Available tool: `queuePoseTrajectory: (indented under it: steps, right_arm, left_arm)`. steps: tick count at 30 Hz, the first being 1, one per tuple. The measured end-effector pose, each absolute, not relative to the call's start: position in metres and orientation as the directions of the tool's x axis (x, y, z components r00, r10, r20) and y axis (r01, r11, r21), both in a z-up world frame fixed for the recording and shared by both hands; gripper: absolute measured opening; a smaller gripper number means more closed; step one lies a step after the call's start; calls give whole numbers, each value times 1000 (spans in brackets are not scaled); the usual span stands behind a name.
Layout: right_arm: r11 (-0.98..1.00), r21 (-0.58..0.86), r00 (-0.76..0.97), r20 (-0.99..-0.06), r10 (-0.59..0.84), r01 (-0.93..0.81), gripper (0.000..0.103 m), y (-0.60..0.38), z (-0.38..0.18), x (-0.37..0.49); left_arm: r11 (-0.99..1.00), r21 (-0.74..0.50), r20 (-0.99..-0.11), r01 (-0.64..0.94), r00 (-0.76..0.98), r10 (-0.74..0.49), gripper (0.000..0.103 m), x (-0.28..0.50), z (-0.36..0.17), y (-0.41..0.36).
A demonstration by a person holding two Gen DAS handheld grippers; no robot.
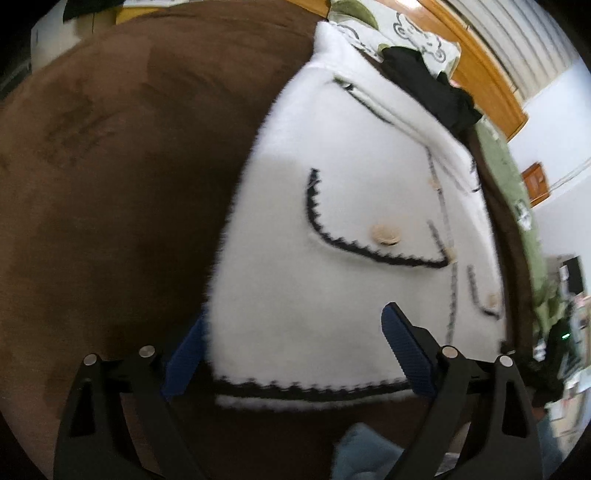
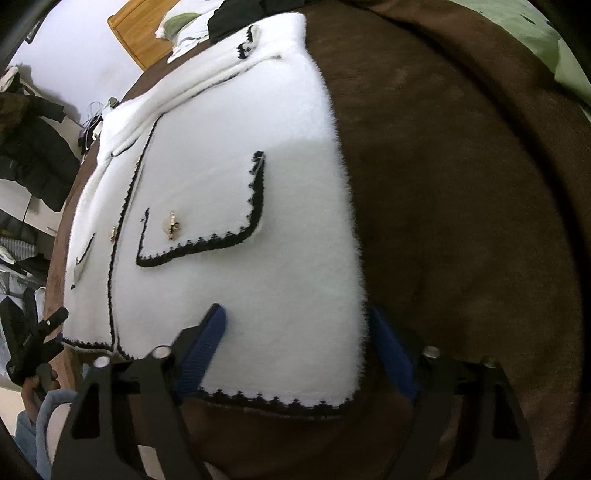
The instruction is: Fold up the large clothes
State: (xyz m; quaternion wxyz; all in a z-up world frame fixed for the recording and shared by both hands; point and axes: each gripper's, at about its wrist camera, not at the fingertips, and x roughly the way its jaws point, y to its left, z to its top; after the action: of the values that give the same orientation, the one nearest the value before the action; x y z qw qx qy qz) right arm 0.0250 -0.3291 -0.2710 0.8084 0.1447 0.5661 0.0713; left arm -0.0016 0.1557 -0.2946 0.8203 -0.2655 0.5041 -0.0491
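I am looking down at a white fuzzy jacket (image 1: pixel 332 221) lying flat on a brown blanket (image 1: pixel 110 184), its black-trimmed hem (image 1: pixel 314 393) toward me and its collar at the far end.

Starting on the left, my left gripper (image 1: pixel 295 350) is sitting over the near left corner of the jacket. Its jaws are spread wide: one blue pad (image 1: pixel 184 360) is lying on the blanket just outside the jacket's left edge, the other is resting over the white fabric, so the corner is lying between them ungripped (the picture is blurred here, so I cannot tell whether the pads are touching the cloth). A pocket flap (image 1: pixel 369 236) with a pale button (image 1: pixel 386 234) is lying just beyond.

Moving right, my right gripper (image 2: pixel 299 347) is straddling the near right corner the same way. Its jaws are also standing apart, not clamped: the left pad (image 2: pixel 205 349) is over the jacket, the right one just beside the fuzzy edge on the blanket (image 2: pixel 461 184). A second pocket flap (image 2: pixel 207 221) with a gold button (image 2: pixel 171 225) is beyond it.

Far off, a pillow (image 1: pixel 413 33) and dark clothing (image 1: pixel 432 92) are lying by the collar.
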Motion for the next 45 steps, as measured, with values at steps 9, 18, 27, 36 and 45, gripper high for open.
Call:
queuePoseTrajectory:
  steps: [9,18,27,36,45]
  right_arm:
    - [965,261,331,-914,235,36,44,-321,-265,30]
    - [978,205,337,-924,180,39,13,-326,-258,29]
    - [961,273,385,-892,237,39,11,-336,-233,21]
    - [962,267,408,-872,269,-64,6,-315,-201,7]
    - [940,341,477,-821,312,-28,6,-328,-158,-12]
  left_arm:
    - [831,-544,-780,-120,437,-448,51,11,-298,126]
    - [872,-487,-804,-56,419,-422,23,17,-288,105]
    - [861,-507,-735,33,506,-452,20,14,-252,113]
    - [889,-444,-749,116,496,-439,18,-2,-230,112]
    - [866,-483,-687,126,559,-464,18,-27,-178,127]
